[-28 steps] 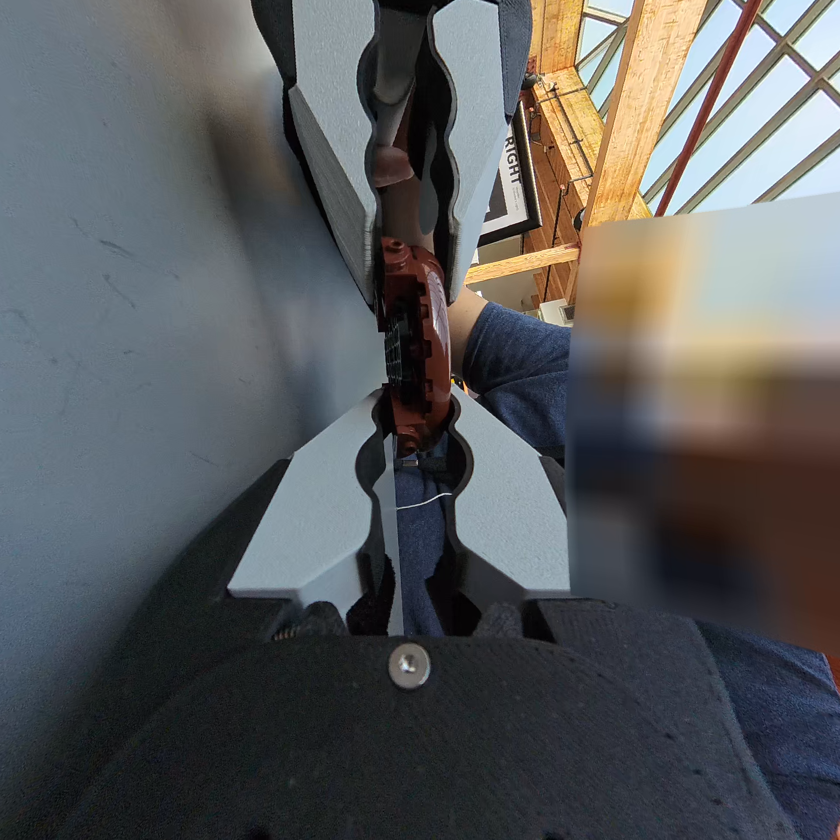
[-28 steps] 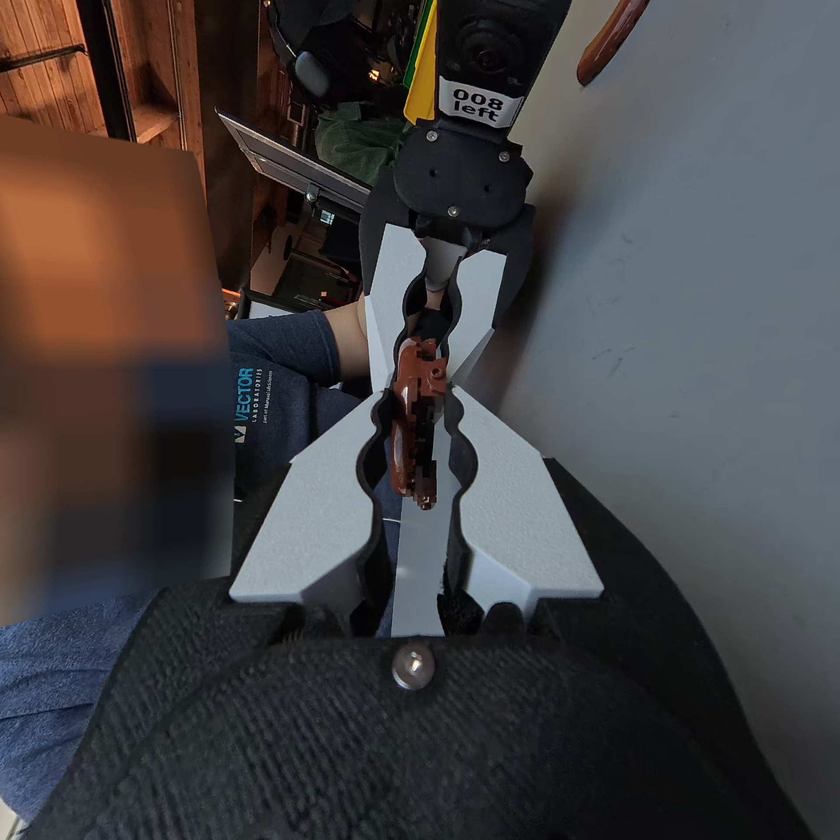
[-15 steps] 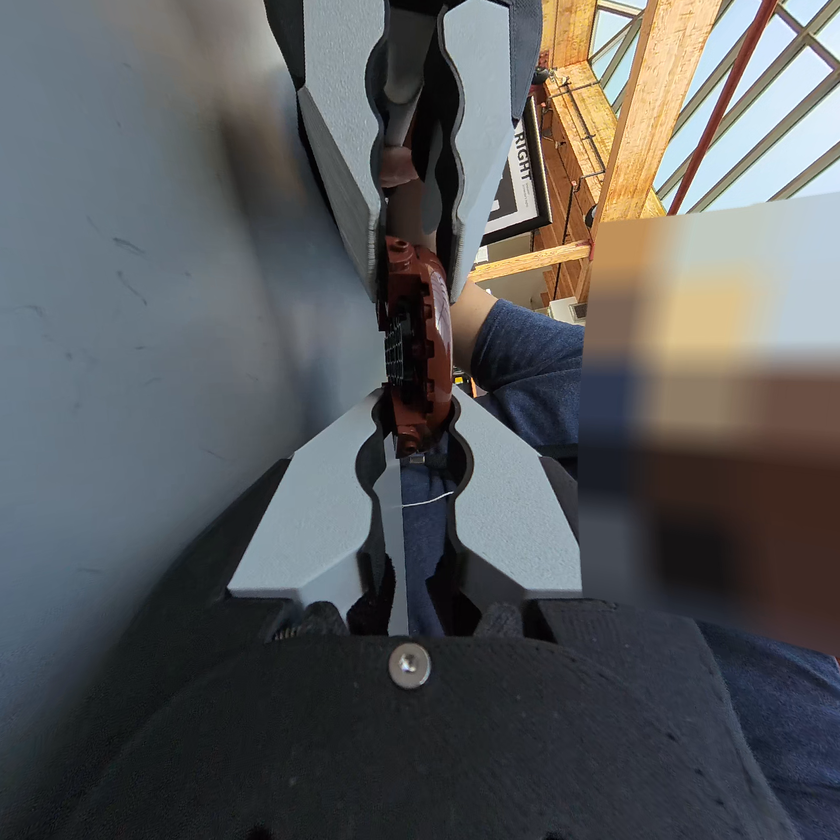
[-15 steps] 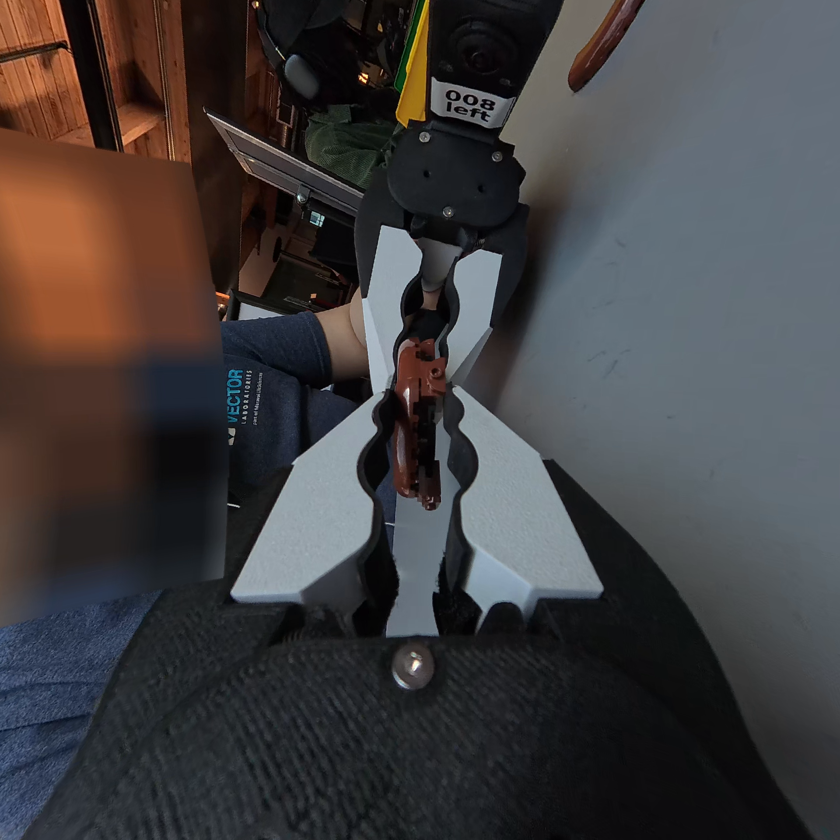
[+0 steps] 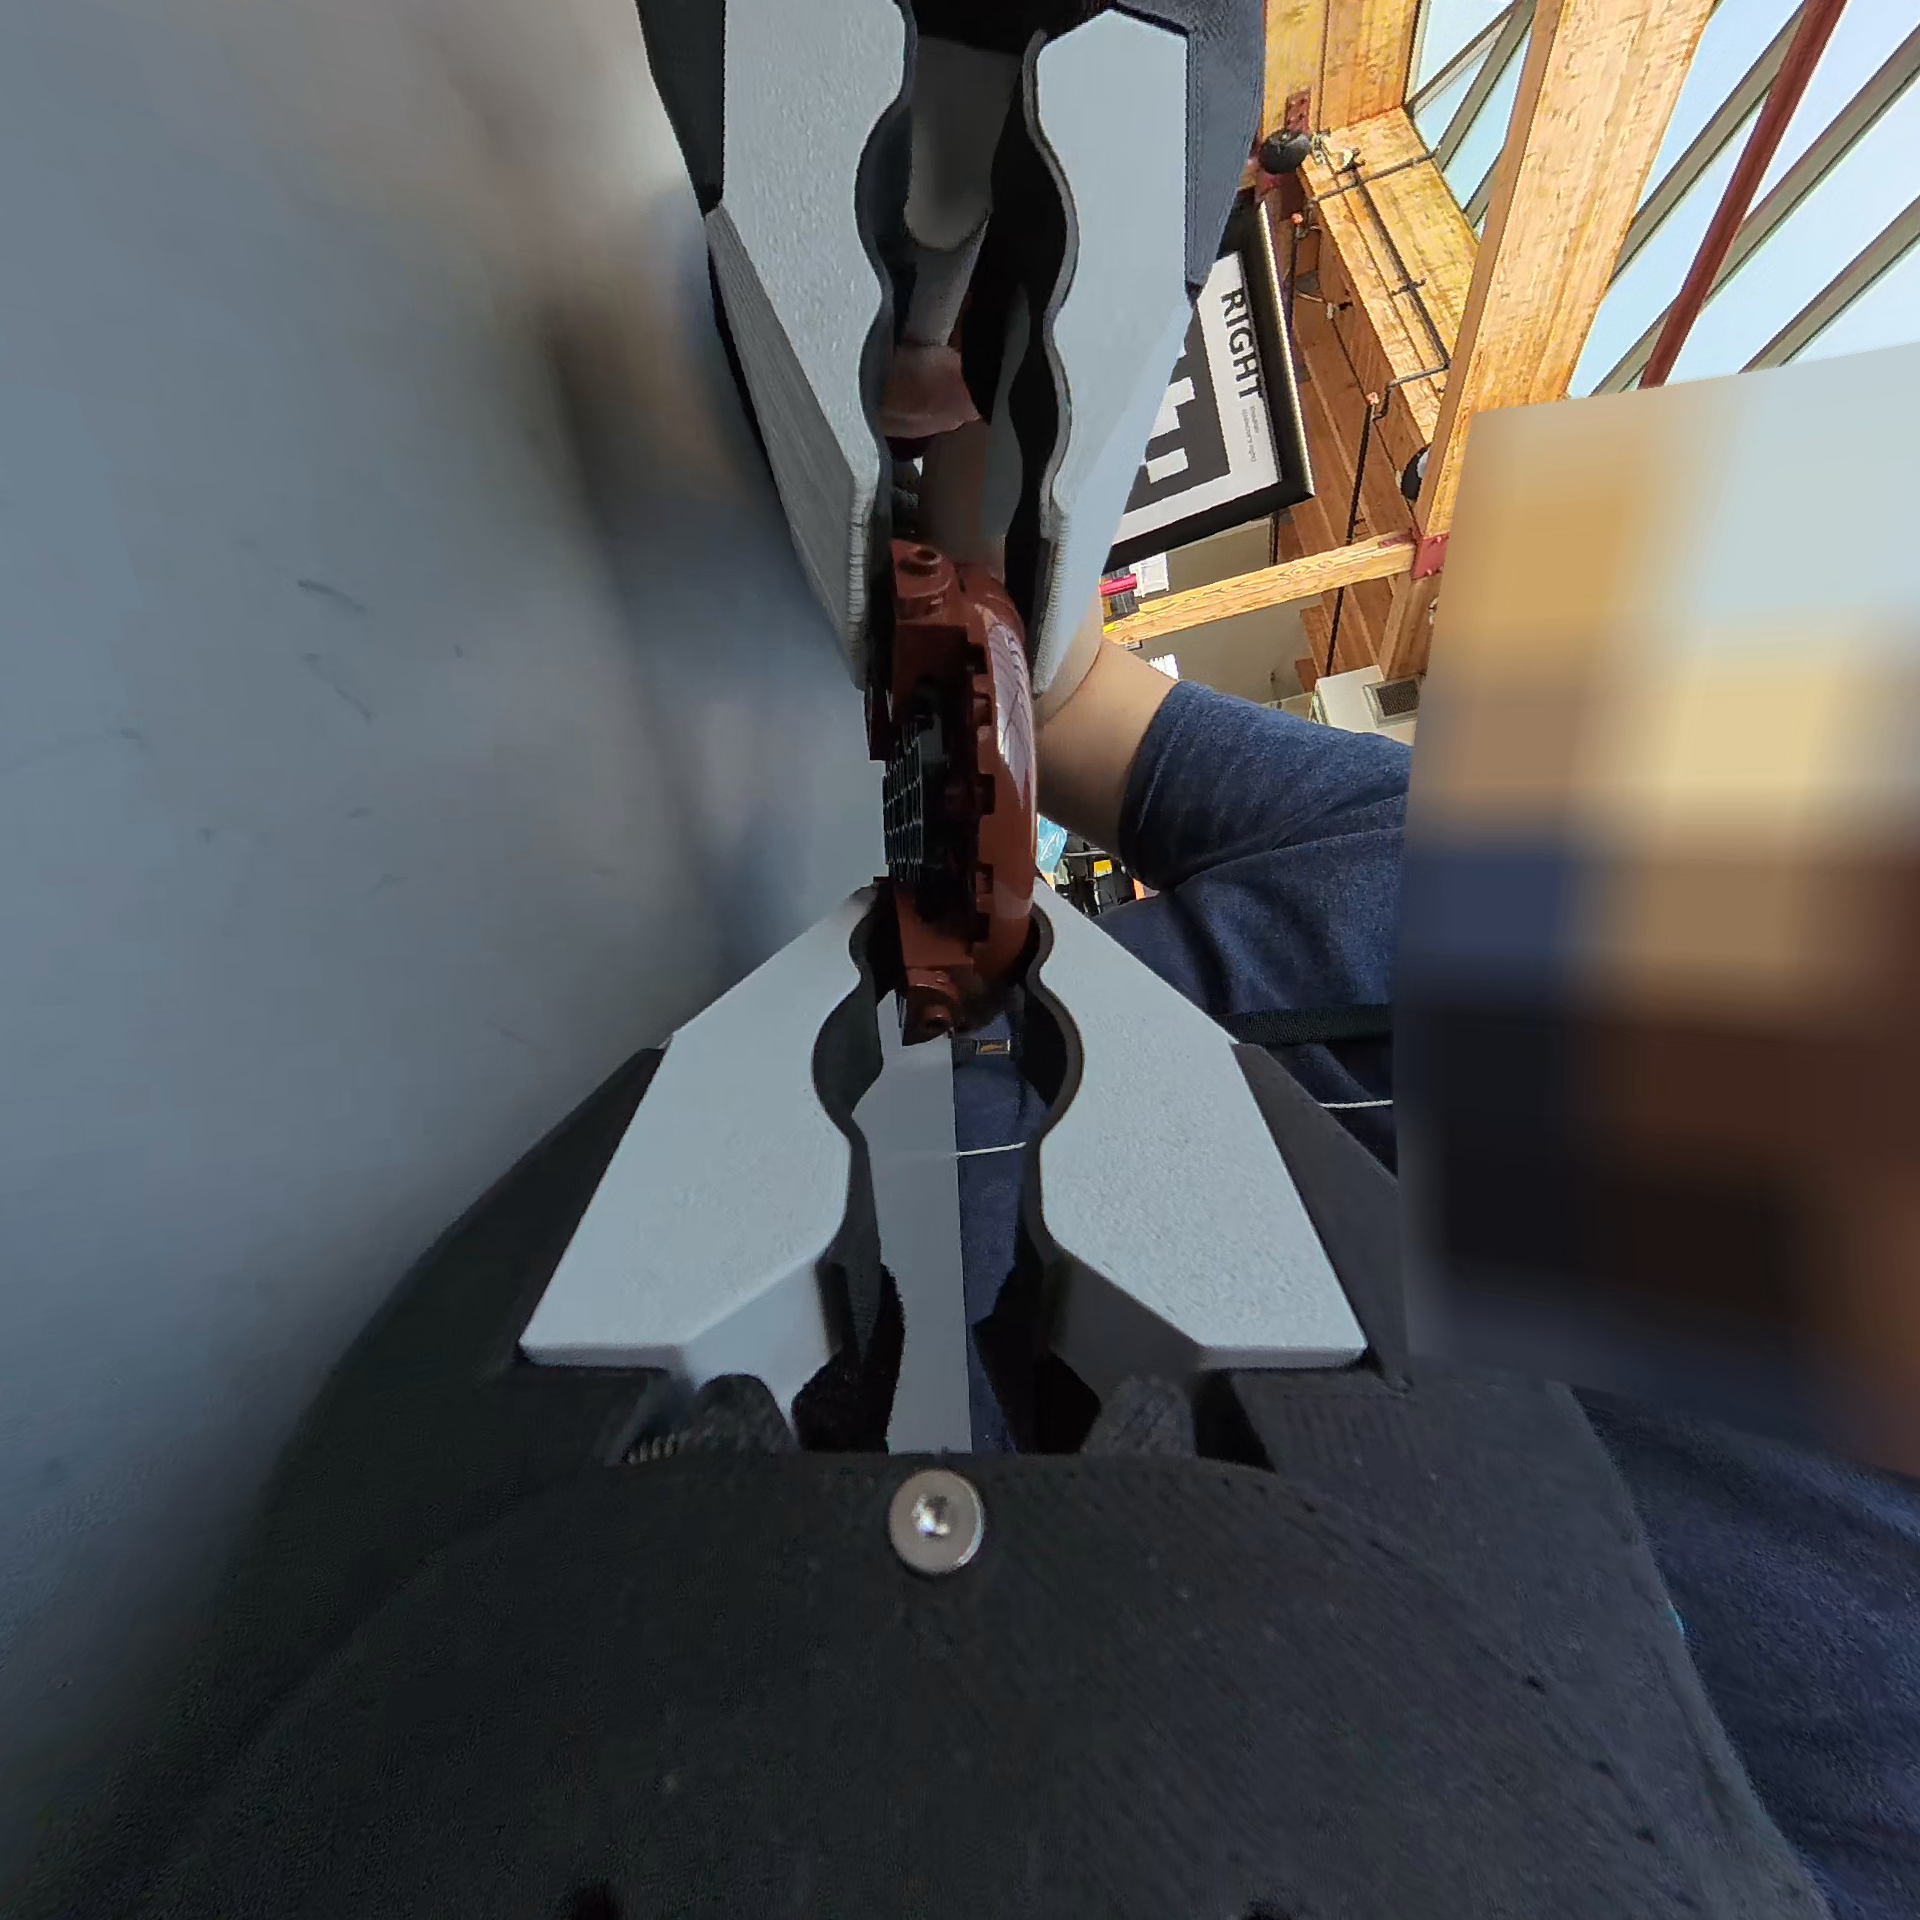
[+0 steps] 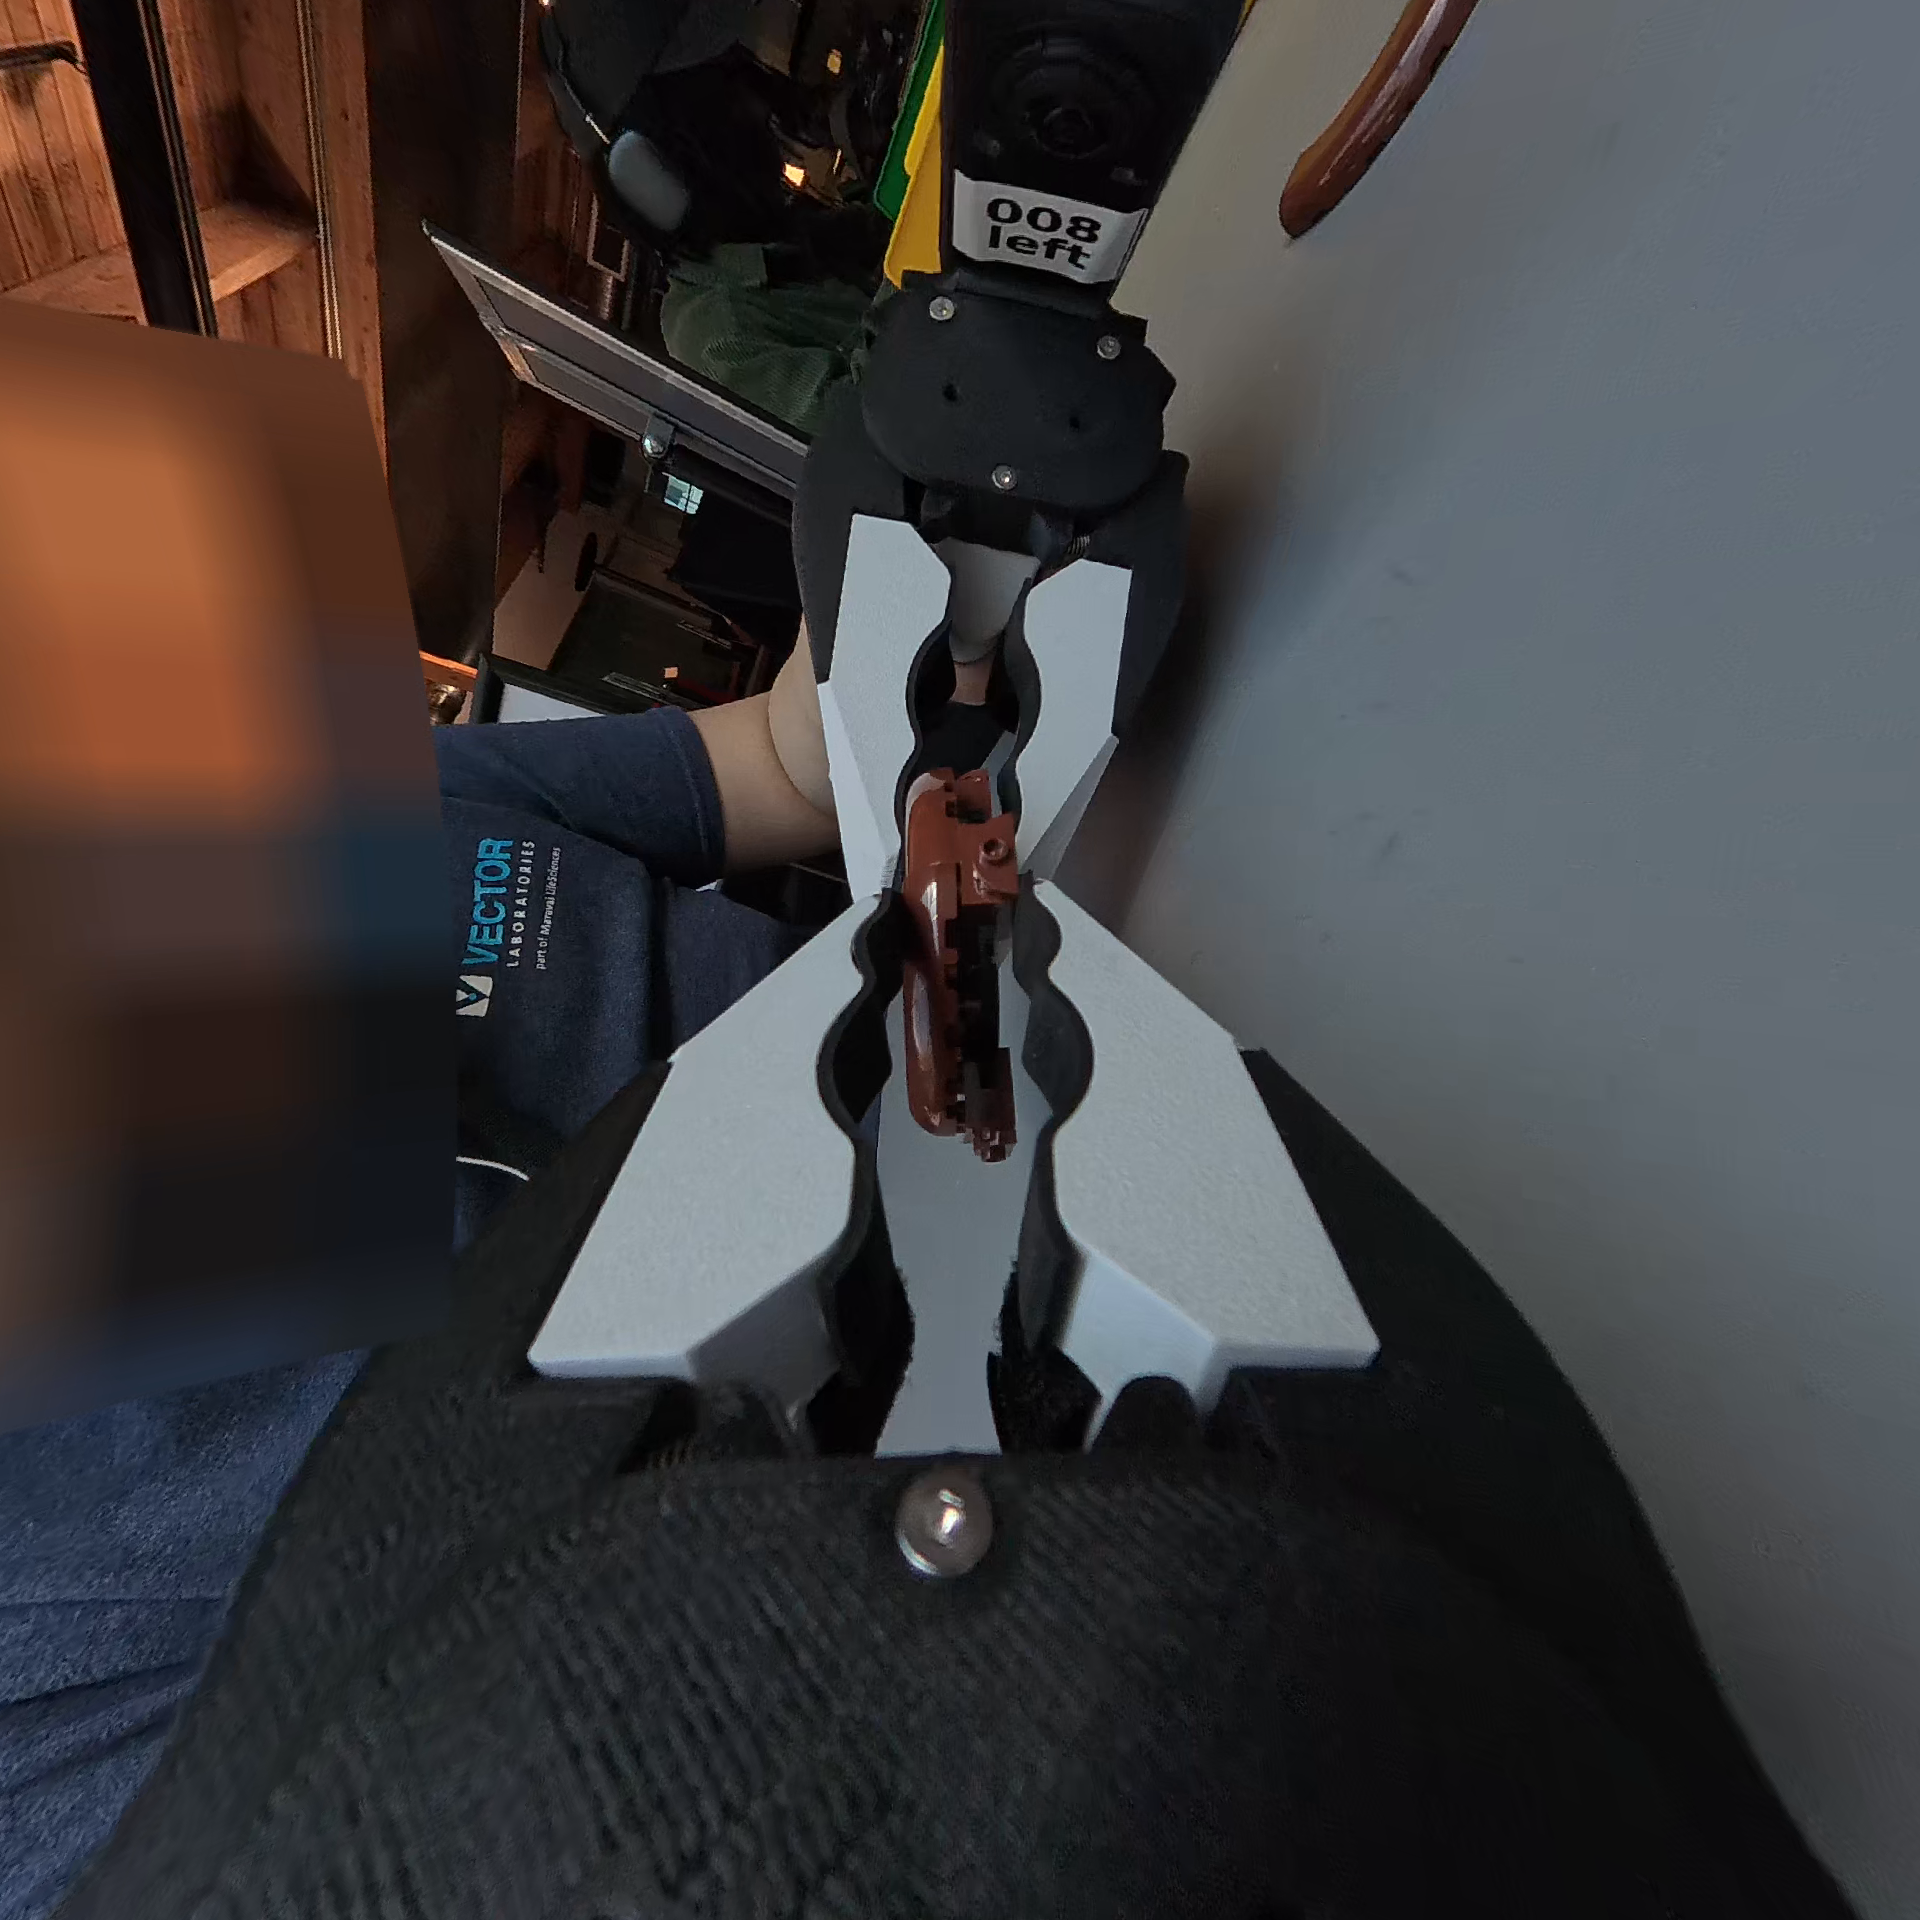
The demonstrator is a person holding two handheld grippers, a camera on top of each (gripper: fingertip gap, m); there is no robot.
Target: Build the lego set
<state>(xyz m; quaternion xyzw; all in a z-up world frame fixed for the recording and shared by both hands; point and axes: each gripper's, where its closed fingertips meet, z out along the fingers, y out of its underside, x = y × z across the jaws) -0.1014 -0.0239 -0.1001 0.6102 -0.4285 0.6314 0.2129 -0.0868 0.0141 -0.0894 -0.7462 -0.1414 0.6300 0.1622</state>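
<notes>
A reddish-brown lego assembly with black parts (image 5: 956, 790) is held in the air between my two grippers, which meet tip to tip. My left gripper (image 5: 951, 925) is shut on its near end. My right gripper (image 5: 951, 655) comes from the opposite side and is shut on the other end. In the right wrist view the assembly (image 6: 951, 987) lies edge-on between the right gripper's (image 6: 956, 904) fingers, and the left gripper (image 6: 956, 852) clamps its far end. Both views are turned sideways, with the grey table (image 5: 312, 727) close beside the grippers.
A curved brown piece (image 6: 1351, 135) lies on the grey table (image 6: 1558, 831) beyond the left gripper. A person's blue sleeve (image 5: 1268, 821) and hand are close behind the grippers. A framed black-and-white sign (image 5: 1216, 416) and wooden beams are far behind. The grippers' ends are close to 4 cm from one another.
Both grippers and the assembly have drifted slightly together. Both grips look the same as before.
</notes>
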